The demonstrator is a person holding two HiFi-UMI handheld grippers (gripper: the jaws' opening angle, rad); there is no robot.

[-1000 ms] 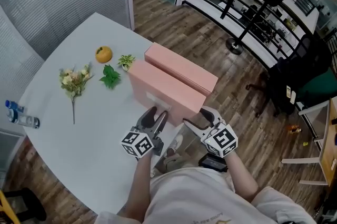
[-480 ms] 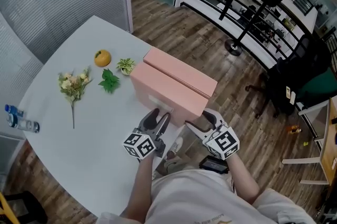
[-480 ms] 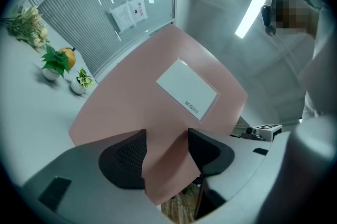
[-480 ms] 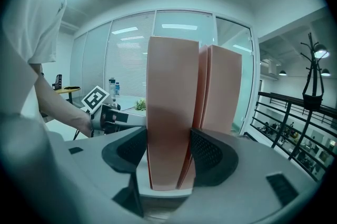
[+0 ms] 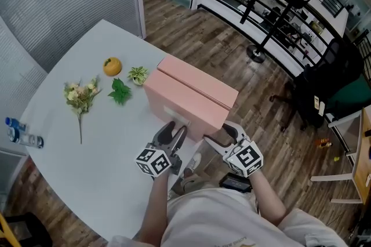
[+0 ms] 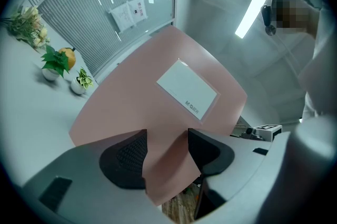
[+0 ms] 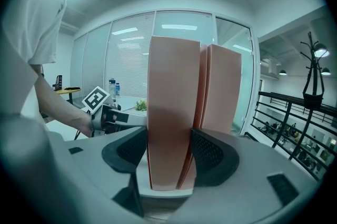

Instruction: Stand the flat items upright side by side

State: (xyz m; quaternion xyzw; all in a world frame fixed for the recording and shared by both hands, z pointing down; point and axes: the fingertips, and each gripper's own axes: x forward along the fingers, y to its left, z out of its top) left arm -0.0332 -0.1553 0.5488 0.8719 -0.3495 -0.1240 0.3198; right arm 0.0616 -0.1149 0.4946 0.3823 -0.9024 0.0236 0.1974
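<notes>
At centre frame, we clamp both the left gripper (image 5: 174, 129) and the right gripper (image 5: 219, 133) on the near end of the front pink box (image 5: 182, 102), which stands on edge just beside the rear pink box (image 5: 200, 80) at the white counter (image 5: 87, 147) rim

Near box (image 5: 182, 102) stands just before far box (image 5: 200, 80) on the table (image 5: 87, 147); orange (image 5: 112, 66) and flowers (image 5: 81, 95) lie left.

Orange (image 5: 112, 66), flower sprig (image 5: 80, 96) and bottle (image 5: 22, 134) lie on the white table (image 5: 87, 164).
</notes>
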